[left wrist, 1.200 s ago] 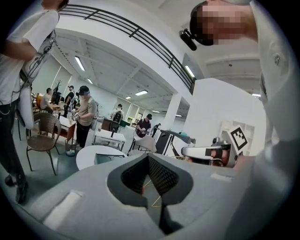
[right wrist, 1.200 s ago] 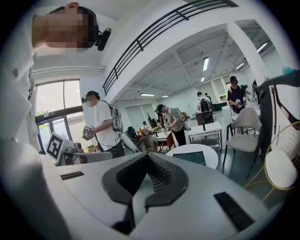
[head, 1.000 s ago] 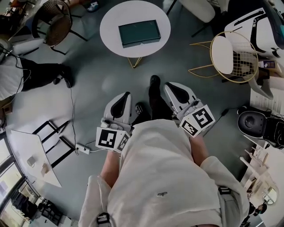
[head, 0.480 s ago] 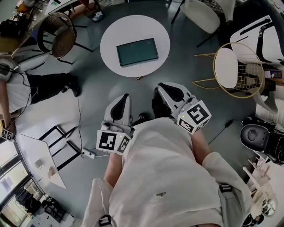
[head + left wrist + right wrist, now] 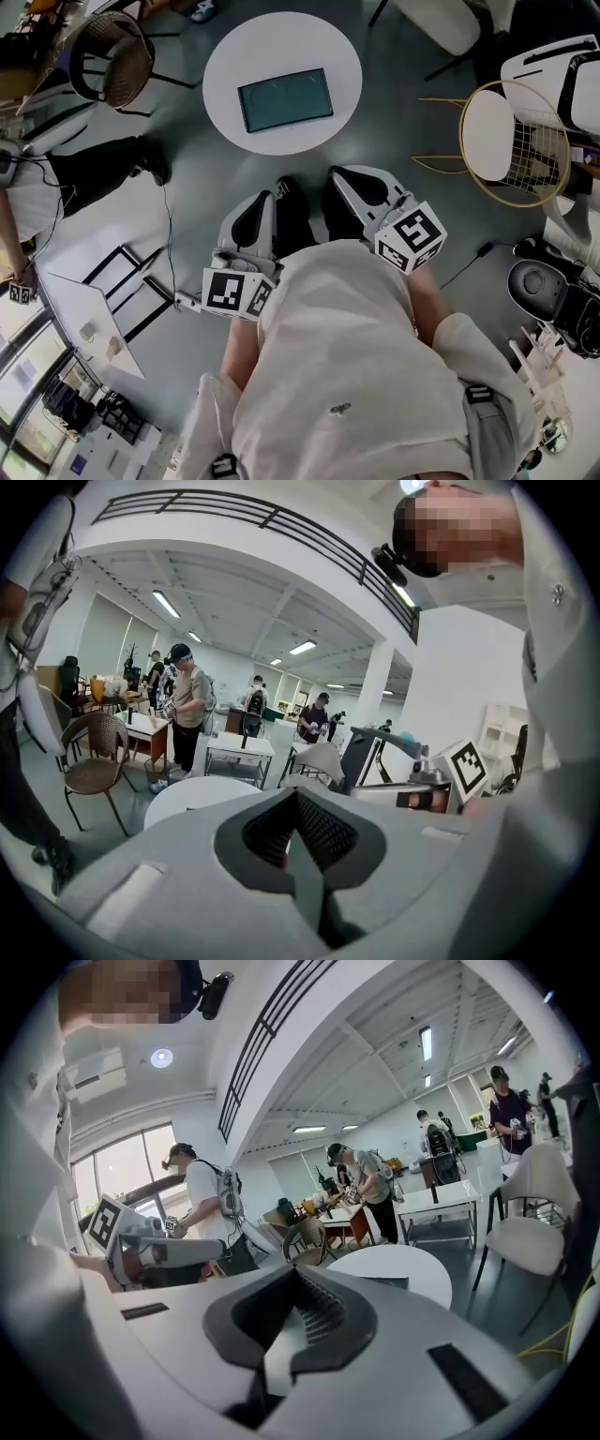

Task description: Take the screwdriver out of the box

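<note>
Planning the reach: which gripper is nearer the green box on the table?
Right, narrowly. The right gripper is short of the green box, off its right corner; the left gripper is farther back.

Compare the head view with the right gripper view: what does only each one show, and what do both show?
Only the head view: the box's whole top, the person's shoes, the wire chair. Only the right gripper view: ceiling lights, a window, the right gripper's fingers together, nothing between them. Both: the round white table, the box on it, the left gripper.
</note>
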